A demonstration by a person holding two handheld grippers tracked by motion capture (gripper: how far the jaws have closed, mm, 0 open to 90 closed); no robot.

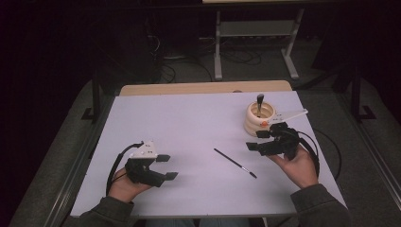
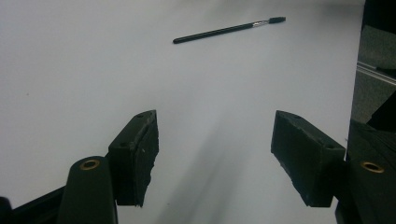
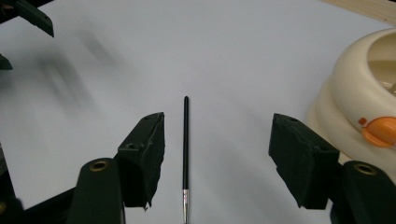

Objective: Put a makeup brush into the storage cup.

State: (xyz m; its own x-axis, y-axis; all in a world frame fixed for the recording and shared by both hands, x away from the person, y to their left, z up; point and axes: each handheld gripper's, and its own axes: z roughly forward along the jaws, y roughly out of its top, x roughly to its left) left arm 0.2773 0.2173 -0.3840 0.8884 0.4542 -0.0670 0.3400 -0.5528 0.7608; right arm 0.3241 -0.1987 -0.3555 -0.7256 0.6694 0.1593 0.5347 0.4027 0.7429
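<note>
Both grippers have their black fingers spread wide, and nothing sits between the pads. Nearest to the person, at about 7 o'clock on the table in the high view, the left gripper [image 1: 165,166] rests in the left hand [image 1: 124,187]. Its fingers [image 2: 135,156] point toward 3 o'clock, and only bare white table shows in the gap. A grey plate with three corners sits on top of it, and a black cable loops off its back.

At about 4 o'clock, the right hand [image 1: 299,168] holds the right gripper [image 1: 257,140]. Its fingers [image 3: 142,156] point toward 9 o'clock, and they hold nothing too.

Between the two grippers lies the thin black brush [image 1: 235,163], flat on the white table [image 1: 179,123], a little toward 5 o'clock from the middle. It slants from 10 o'clock to 4 o'clock, with the small tip at the 4 o'clock end. In the right gripper view the brush [image 3: 186,154] runs straight up between the two fingers and a bit closer to the left one, and it touches neither.

Farther back, at about 2 o'clock, stands a round cream holder [image 1: 259,119] with an orange button on its side. It is just beside the right gripper, and a dark stick stands up inside it.

Past the far edge of the table, a pale metal frame [image 1: 255,42] stands on the dark floor.
</note>
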